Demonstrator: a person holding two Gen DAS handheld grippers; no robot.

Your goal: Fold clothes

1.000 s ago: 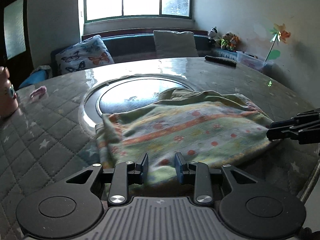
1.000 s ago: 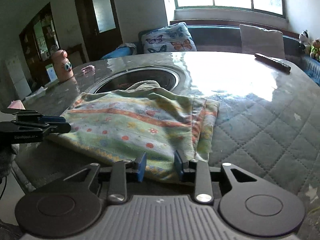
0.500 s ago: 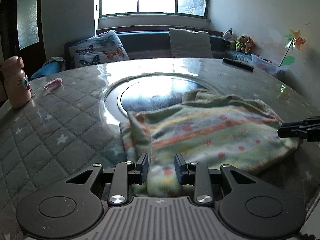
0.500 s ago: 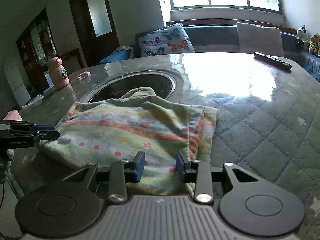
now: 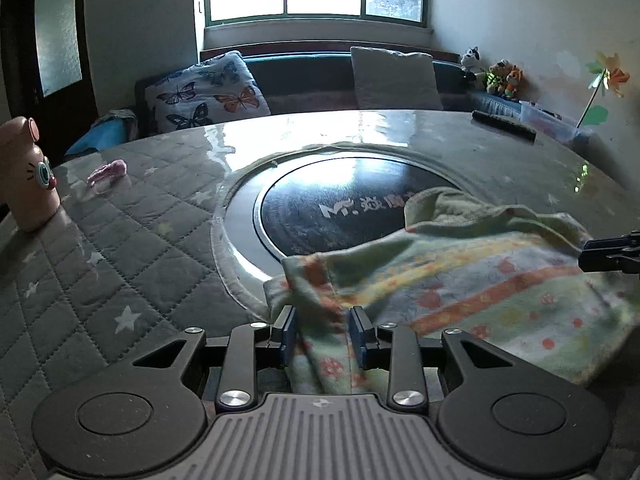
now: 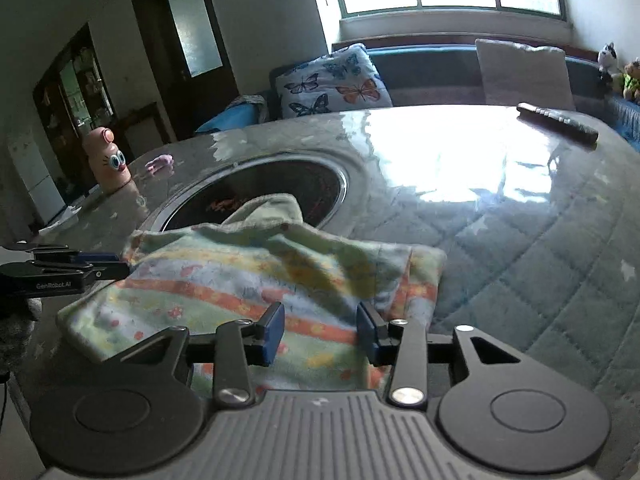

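Striped garment (image 5: 472, 288) lies lengthwise between tools — left tool (image 5: 322, 334) pinches it, right tool's (image 6: 320, 334) jaws opening over it.

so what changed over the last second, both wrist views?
The folded striped garment slid toward the near table edge, off most of the round inset plate. The right gripper is opening, cloth between its pads but no longer pinched. The left gripper stays clamped on the cloth. Pink toy, remote unmoved.
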